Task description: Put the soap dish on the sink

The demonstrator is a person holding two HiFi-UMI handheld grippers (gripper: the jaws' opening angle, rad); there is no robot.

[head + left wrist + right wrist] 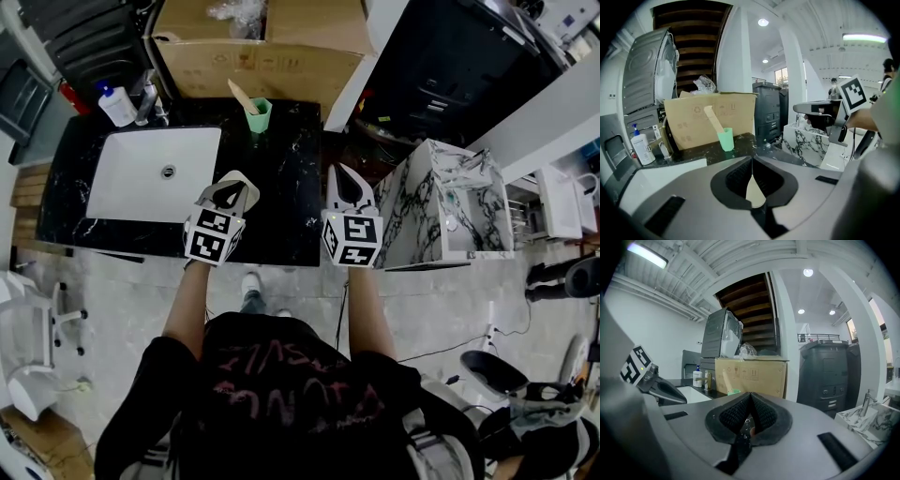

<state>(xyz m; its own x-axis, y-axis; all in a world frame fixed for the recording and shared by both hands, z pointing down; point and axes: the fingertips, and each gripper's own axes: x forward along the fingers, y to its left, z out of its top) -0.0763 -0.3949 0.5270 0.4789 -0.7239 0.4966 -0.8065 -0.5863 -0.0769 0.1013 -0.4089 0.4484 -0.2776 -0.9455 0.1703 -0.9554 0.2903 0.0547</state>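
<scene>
A cream soap dish (247, 184) shows round the tip of my left gripper (228, 187), over the black marble counter (281, 206) just right of the white sink basin (131, 183). In the left gripper view the jaws meet at their tips (751, 161), and a cream sliver of the soap dish (755, 193) fills the gap behind them. My right gripper (345, 176) hovers over the counter's right end, a hand's width from the left one. It is shut (750, 397) with nothing in it.
A green cup (259, 114) with a wooden stick stands at the counter's back. A soap bottle (114, 105) and a tap (148, 98) stand behind the basin. A cardboard box (262, 52) lies beyond. A marble-patterned cabinet (422, 211) stands to the right.
</scene>
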